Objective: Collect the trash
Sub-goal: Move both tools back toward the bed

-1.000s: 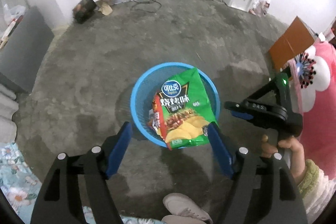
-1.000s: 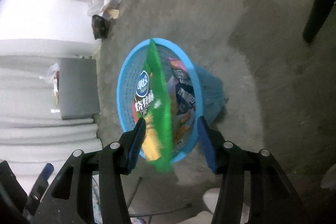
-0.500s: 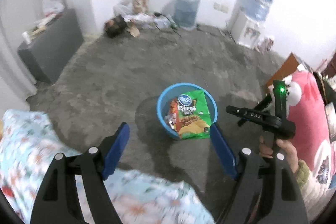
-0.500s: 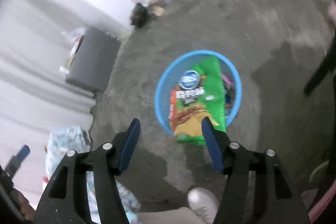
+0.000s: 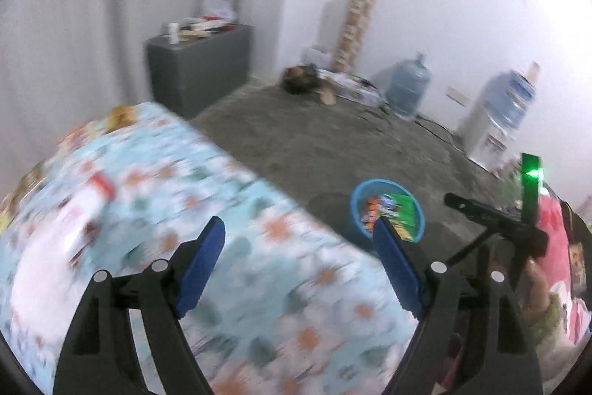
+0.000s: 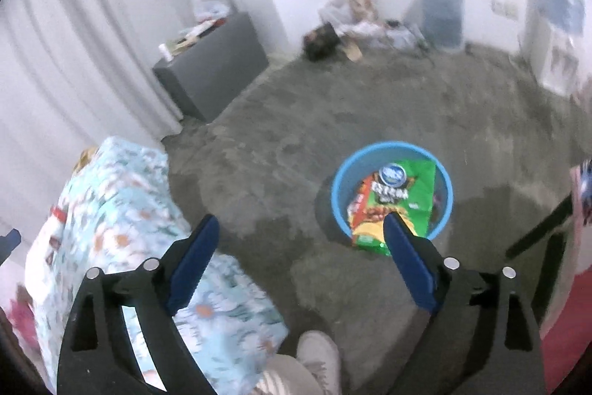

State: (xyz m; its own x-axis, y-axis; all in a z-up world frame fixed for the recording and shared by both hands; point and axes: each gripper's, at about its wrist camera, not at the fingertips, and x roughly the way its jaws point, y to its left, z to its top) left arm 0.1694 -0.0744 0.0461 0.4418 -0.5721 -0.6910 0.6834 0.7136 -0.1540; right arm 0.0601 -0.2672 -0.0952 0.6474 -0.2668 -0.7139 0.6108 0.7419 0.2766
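Both claws gape wide and empty: the left claw (image 5: pixel 298 228) over a floral bedspread (image 5: pixel 148 210), the right claw (image 6: pixel 299 226), whose jaws have just been opening, over bare floor (image 6: pixel 370 106). Only the right view shows the green chip bag (image 6: pixel 403 187) clearly, overhanging the blue basket (image 6: pixel 338 180). Only the left view shows the person's hand (image 5: pixel 536 280) on the right claw.

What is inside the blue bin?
The bin holds a green chip bag on top, sticking over the near rim, with a red-orange wrapper beside it. Anything beneath is hidden.
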